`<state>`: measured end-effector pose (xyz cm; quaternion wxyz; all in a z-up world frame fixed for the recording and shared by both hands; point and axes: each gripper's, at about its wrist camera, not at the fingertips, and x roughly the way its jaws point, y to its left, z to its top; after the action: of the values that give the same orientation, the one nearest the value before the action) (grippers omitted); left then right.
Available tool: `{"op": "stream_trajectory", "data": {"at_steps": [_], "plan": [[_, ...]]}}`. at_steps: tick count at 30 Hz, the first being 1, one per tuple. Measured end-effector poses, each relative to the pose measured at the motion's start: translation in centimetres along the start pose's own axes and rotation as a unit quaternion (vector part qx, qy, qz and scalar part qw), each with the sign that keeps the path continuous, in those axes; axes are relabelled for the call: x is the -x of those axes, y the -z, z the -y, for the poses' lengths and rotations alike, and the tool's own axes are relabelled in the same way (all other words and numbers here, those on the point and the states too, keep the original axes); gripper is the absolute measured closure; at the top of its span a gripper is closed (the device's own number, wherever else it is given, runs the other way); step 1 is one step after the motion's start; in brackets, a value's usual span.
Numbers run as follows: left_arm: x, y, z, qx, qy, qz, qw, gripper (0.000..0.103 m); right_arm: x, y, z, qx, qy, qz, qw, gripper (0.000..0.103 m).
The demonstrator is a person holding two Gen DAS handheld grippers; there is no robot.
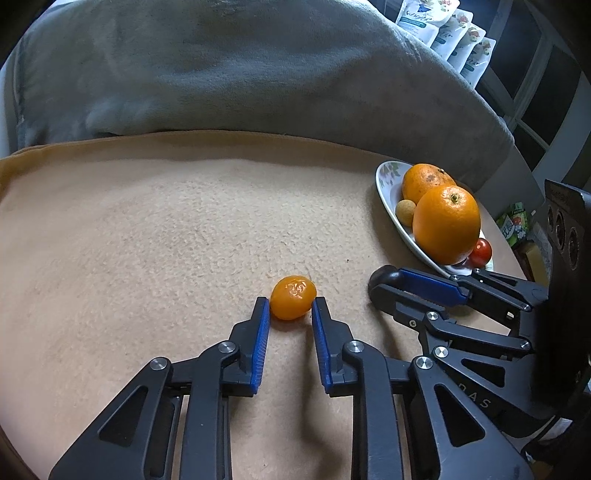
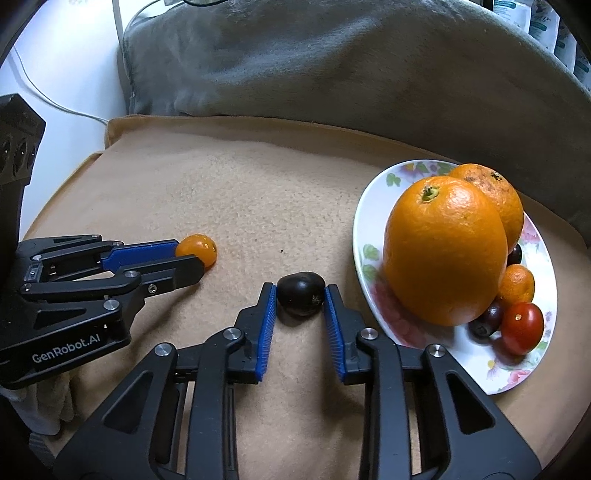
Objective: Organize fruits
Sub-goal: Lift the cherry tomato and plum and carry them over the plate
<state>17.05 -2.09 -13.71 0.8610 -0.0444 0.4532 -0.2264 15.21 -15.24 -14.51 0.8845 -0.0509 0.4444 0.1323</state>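
A small orange kumquat (image 1: 293, 297) lies on the tan blanket (image 1: 147, 240) between the tips of my left gripper (image 1: 289, 308), whose blue pads touch or nearly touch its sides. It also shows in the right wrist view (image 2: 197, 249). A dark round fruit (image 2: 301, 293) lies between the tips of my right gripper (image 2: 300, 295), pads at its sides. Both fruits rest on the blanket. A floral white plate (image 2: 373, 236) at the right holds two big oranges (image 2: 443, 251), a small orange fruit, a red cherry tomato (image 2: 522, 326) and dark small fruits.
A grey cushion (image 1: 221, 66) rises behind the blanket. The plate (image 1: 388, 184) sits near the blanket's right edge, with a pale round fruit (image 1: 404, 211) in it. Snack packets (image 1: 450, 33) stand at the back right. A white cable (image 2: 55, 99) runs at the far left.
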Motion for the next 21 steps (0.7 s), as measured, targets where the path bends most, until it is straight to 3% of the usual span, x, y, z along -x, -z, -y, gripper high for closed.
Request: {"op": "stream_trajectory", "data": {"at_steps": [11, 21], "plan": [[0.2, -0.1, -0.3, 0.010, 0.001, 0.003, 1.0000, 0.082, 2.2, 0.5, 0.6, -0.011, -0.044, 0.018, 0.999, 0.076], [0.7, -1.1, 0.4, 0.011, 0.015, 0.014, 0.9997, 0.082, 7.3, 1.8, 3.7, -0.039, -0.070, 0.052, 0.995, 0.076]]}}
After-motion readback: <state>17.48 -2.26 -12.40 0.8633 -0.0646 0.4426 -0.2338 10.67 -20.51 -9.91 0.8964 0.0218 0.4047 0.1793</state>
